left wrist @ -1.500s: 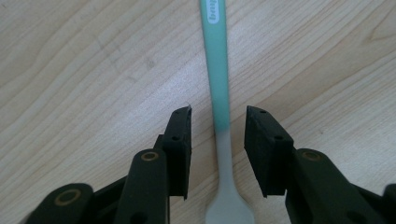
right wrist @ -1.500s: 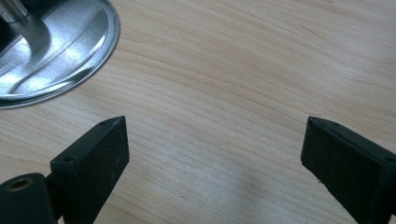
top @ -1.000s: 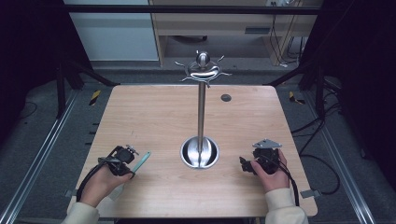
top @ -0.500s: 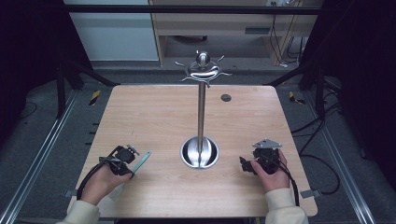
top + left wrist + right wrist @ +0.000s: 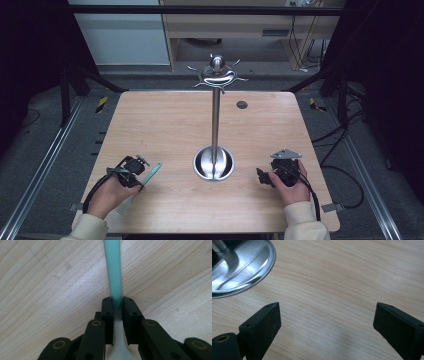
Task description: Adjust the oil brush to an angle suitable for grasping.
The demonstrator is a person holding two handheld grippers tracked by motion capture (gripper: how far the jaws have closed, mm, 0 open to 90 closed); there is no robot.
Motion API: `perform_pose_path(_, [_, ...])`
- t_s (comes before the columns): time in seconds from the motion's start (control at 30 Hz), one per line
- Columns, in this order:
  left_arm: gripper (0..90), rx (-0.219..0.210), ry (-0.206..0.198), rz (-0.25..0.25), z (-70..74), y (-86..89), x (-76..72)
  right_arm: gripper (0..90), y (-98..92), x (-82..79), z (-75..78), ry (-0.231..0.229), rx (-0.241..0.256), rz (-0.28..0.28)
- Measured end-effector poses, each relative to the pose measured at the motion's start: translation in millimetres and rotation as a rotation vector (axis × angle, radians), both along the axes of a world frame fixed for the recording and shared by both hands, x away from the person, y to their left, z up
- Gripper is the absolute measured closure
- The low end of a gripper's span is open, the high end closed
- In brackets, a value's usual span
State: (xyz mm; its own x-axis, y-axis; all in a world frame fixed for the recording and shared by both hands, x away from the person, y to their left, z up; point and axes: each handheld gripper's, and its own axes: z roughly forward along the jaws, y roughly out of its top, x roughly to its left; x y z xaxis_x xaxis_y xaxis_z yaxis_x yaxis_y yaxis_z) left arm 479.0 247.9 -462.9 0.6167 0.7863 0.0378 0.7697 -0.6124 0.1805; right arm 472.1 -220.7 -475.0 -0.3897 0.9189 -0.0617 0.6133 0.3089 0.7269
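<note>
A slim utensil (image 5: 150, 174) with a teal handle (image 5: 113, 270) and a whitish lower part lies on the wooden table (image 5: 165, 125) at the front left. My left gripper (image 5: 136, 176) is shut on it, its two black jaws pinching the handle where teal turns white (image 5: 116, 305). At the front right my right gripper (image 5: 261, 176) rests low over the bare wood with its jaws wide apart and nothing between them (image 5: 327, 317). Between the two hands stands a steel stand (image 5: 215, 115), a round dished base (image 5: 239, 267) with a tall pole and curved hooks at its top.
A small dark round spot (image 5: 242, 104) sits in the table's far right part. Black frame rails run along both sides of the table, and cables trail from each gripper toward the front edge. A cabinet stands behind the table.
</note>
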Motion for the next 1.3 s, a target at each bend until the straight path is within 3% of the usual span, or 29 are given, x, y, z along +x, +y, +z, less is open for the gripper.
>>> perform_pose_path(0.1, [80.7, -0.005, 0.002, -0.01, 0.3, 0.9, -1.0, 8.3, 0.3, -0.2, -0.1, 0.004, 0.003, -0.001])
perform_pose_path(0.2, [81.6, -0.013, -0.028, -0.026, 4.1, 3.8, -2.6, 8.3, -0.2, 0.1, -0.1, 0.002, 0.001, 0.0])
perform_pose_path(0.27, [81.6, -0.042, -0.044, -0.019, 7.4, 5.8, -4.3, 8.3, -0.6, 0.3, -0.4, 0.0, -0.003, 0.0])
perform_pose_path(0.4, [81.7, -0.067, -0.099, -0.031, 16.5, 8.9, -9.6, 8.3, -0.1, -0.1, -0.2, 0.006, 0.0, -0.002])
perform_pose_path(0.6, [81.7, -0.141, -0.194, -0.042, 34.0, 11.5, -20.4, 8.3, -0.4, 0.2, -0.8, 0.004, -0.012, -0.002])
perform_pose_path(0.87, [81.7, -0.196, -0.287, -0.067, 48.8, 9.7, -30.3, 8.3, -0.3, 0.4, -2.5, 0.006, -0.019, -0.009])
perform_pose_path(1.3, [81.7, -0.263, -0.372, -0.063, 65.6, 13.7, -38.9, 8.2, 3.4, 2.5, -5.7, 0.014, -0.036, -0.002])
